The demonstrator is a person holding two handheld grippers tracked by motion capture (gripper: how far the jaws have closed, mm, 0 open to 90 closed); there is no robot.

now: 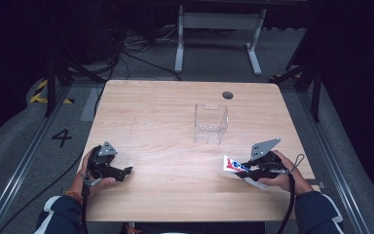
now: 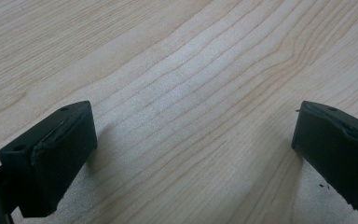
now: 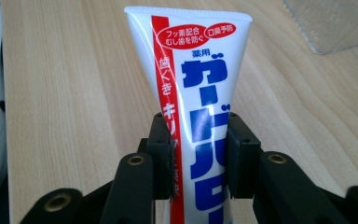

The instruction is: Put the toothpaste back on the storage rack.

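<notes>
A white toothpaste tube [image 3: 200, 88] with a red stripe and blue Japanese lettering stands between the jaws of my right gripper [image 3: 199, 149], which is shut on it; both pads press its sides. From above, the tube [image 1: 233, 165] pokes out to the left of the right gripper [image 1: 246, 170] near the table's front right. A clear plastic box [image 1: 211, 123] stands open-topped at the middle of the table, beyond the tube. My left gripper [image 1: 126, 171] rests at the front left, open, with bare wood between its jaws [image 2: 193, 140].
The wooden table [image 1: 165, 112] has a dark round hole [image 1: 228, 95] near its far edge. A corner of the clear box [image 3: 331, 23] shows at the top right of the right gripper view. Cables and a white desk frame [image 1: 219, 29] lie on the floor behind.
</notes>
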